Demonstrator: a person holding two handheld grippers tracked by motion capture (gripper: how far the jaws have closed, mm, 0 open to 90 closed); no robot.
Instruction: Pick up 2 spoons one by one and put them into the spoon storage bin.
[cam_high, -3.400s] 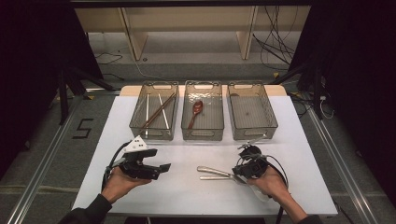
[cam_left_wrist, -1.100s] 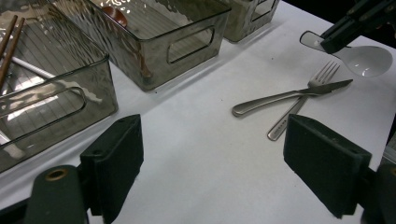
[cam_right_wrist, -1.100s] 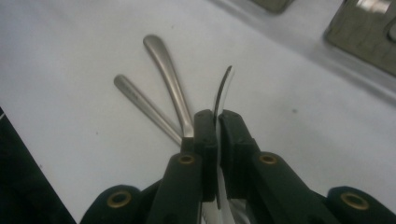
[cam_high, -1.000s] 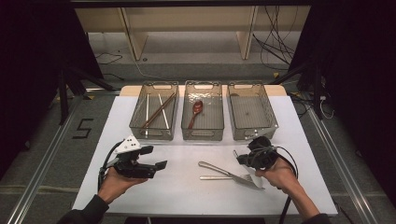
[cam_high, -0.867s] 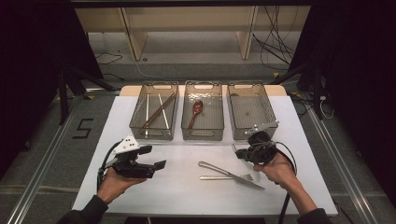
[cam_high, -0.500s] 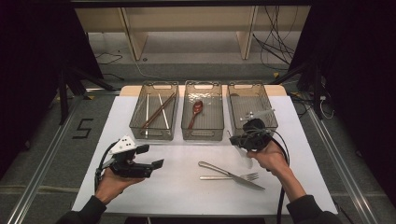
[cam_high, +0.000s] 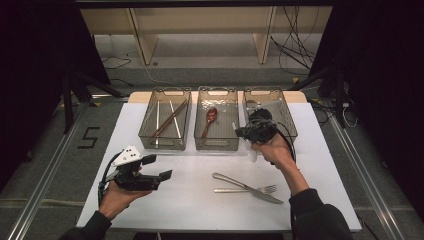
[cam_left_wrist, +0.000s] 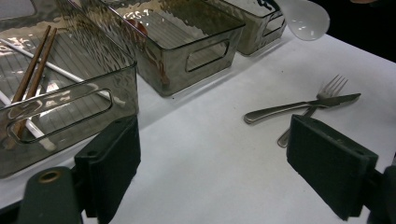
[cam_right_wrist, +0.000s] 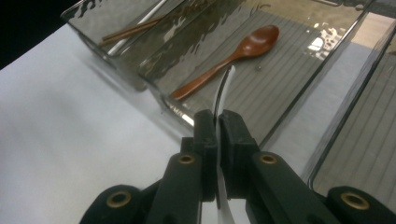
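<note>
High view puts my right gripper (cam_high: 239, 131) just right of centre, held above the near wall of the middle bin (cam_high: 217, 146). Its jaws are pinched tight on a white plastic spoon (cam_right_wrist: 221, 100); in the right gripper view the thin white handle runs up between the pads toward the middle of the frame, over the brown wooden spoon (cam_right_wrist: 224, 61) lying in that bin. The white spoon's bowl (cam_left_wrist: 302, 17) shows at the top right of the left gripper view. My left gripper (cam_high: 162, 167) sits at the lower left of the high view, jaws spread wide and holding nothing. A knife (cam_high: 247, 187) and fork (cam_high: 246, 189) lie crossed on the white table (cam_high: 195, 200), below centre. Chopsticks (cam_high: 169, 119) rest in the left bin (cam_high: 161, 142).
</note>
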